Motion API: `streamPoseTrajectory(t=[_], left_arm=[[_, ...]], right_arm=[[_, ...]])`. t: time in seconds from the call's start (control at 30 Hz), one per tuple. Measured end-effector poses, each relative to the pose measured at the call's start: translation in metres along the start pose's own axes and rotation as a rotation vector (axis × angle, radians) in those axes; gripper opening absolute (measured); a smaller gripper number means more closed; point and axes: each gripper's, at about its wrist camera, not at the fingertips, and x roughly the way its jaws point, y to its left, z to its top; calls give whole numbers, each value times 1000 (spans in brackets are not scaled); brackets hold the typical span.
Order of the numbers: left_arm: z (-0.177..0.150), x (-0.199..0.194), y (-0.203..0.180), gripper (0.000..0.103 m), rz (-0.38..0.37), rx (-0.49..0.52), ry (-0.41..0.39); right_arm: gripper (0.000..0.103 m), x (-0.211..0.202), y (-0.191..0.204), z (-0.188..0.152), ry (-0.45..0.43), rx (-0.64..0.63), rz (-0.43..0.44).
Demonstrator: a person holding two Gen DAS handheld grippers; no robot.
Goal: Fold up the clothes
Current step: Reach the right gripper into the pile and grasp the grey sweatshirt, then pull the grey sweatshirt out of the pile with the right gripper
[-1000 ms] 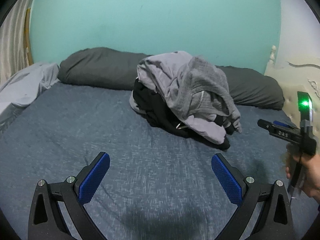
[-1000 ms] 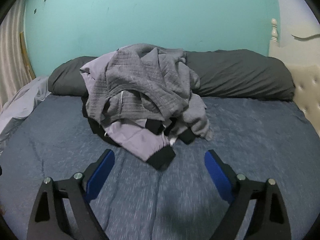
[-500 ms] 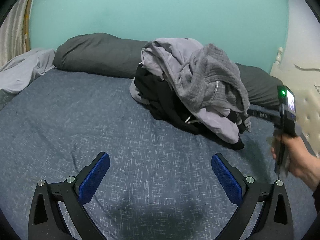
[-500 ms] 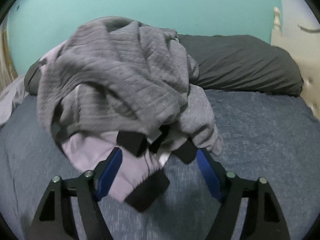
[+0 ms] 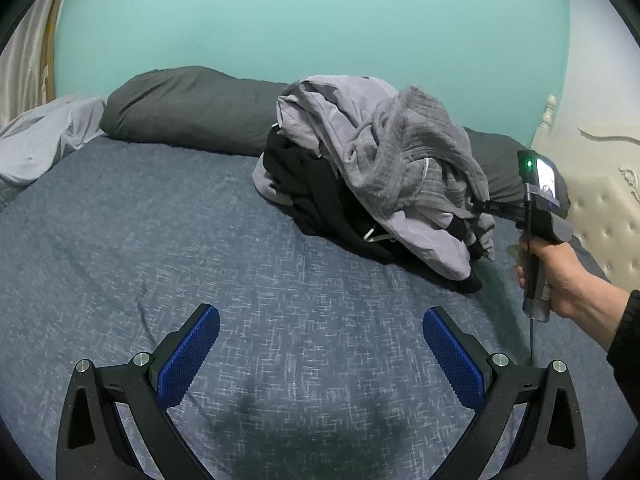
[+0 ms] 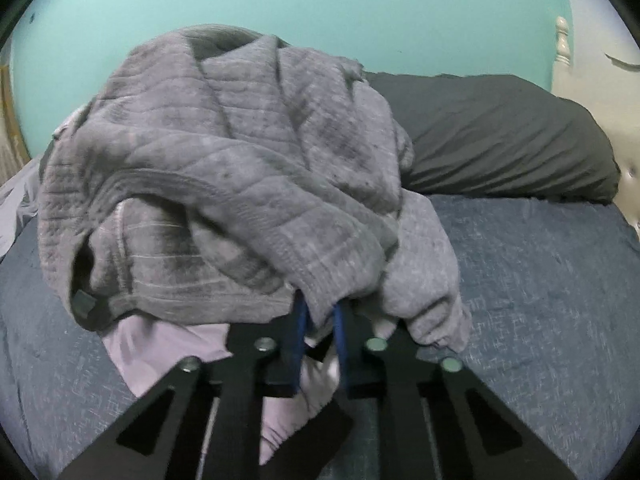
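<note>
- Heaped near the middle of the blue-grey flecked bedspread (image 5: 168,240): pile of clothes (image 5: 360,184), grey quilted knit sweater (image 6: 224,184) on top, in front of a dark grey pillow (image 5: 184,108).
- Right gripper (image 6: 320,320): jaws just closed, blue pads pinching the sweater's lower edge.
- Left gripper (image 5: 320,344): spread wide, empty, above bare bedspread, well apart from the pile.

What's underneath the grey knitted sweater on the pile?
Under the grey knitted sweater lie a lilac garment and a black hoodie on the bed. Anything deeper in the pile is covered.
</note>
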Motion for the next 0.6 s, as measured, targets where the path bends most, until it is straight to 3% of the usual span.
streamPoseTrajectory(t=[0.33,0.6], left_arm=[[-12,-45,6,103,11,-43,10],[-28,-110,12,103,13,-105,-6]], right_arm=[[6,-82,26,-14,-99,-110,176],[6,-202,48,-44,-130,-120,297]])
